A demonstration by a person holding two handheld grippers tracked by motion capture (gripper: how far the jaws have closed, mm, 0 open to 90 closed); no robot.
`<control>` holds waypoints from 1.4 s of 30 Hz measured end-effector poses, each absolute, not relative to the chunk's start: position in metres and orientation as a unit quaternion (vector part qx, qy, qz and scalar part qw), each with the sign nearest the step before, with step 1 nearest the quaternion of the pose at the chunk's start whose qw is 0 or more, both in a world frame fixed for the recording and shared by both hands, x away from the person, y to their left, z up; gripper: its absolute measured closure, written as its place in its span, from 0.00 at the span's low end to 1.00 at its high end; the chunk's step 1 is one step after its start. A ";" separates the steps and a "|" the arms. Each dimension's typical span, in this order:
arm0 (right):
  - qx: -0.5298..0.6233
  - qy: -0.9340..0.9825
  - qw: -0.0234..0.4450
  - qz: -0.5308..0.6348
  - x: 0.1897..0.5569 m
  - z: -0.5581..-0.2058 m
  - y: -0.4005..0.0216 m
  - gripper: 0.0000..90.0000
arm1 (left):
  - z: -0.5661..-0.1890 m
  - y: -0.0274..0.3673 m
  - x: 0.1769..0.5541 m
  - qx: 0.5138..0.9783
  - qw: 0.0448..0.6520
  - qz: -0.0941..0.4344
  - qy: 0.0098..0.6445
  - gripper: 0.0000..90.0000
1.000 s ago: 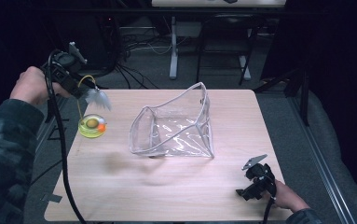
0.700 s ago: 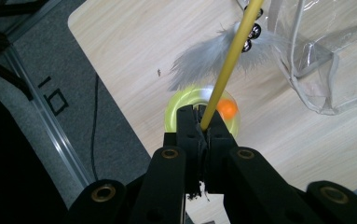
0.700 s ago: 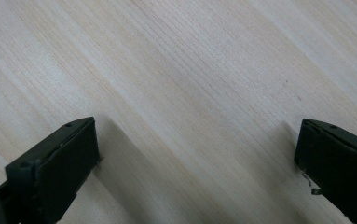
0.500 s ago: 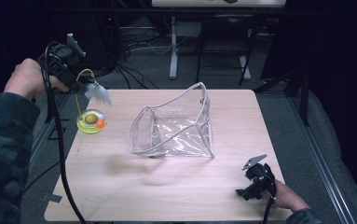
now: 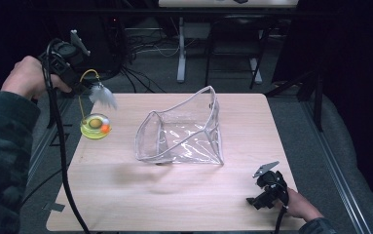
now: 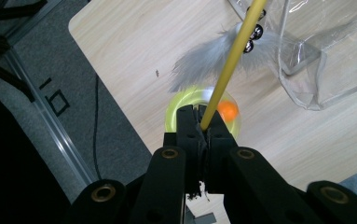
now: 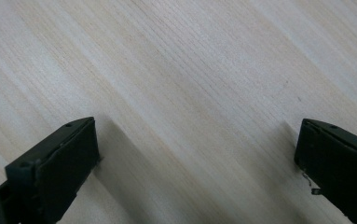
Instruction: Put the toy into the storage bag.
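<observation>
A cat toy stands at the table's left edge: a yellow-green round base (image 5: 95, 126) with an orange ball (image 6: 227, 110) in it. A thin yellow wand (image 6: 232, 56) rises from it and ends in a grey feather (image 5: 103, 95) with small bells (image 6: 255, 32). My left gripper (image 5: 79, 82) hangs above the base, shut on the wand (image 6: 205, 122). A clear plastic pouch (image 5: 184, 131) stands open at mid-table. My right gripper (image 5: 258, 194) rests near the front right corner, jaws wide open (image 7: 195, 154) over bare wood.
The wooden table (image 5: 174, 200) has rounded corners. A black cable (image 5: 60, 146) trails from the left gripper down past the table's left edge. Dark floor, cables and a desk leg (image 5: 180, 53) lie beyond the far edge.
My left hand and gripper have risen slightly with the wand, and the feather has lifted a little. The base, the pouch and the right gripper have stayed put.
</observation>
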State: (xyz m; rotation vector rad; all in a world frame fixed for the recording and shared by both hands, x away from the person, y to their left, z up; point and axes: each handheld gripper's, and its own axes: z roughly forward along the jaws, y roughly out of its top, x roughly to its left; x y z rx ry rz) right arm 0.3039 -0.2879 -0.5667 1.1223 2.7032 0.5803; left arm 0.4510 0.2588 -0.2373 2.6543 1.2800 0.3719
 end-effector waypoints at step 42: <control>0.374 0.904 0.079 0.190 0.303 -0.566 -0.288 0.00 | -0.197 0.215 0.461 0.904 0.089 0.140 0.393 0.98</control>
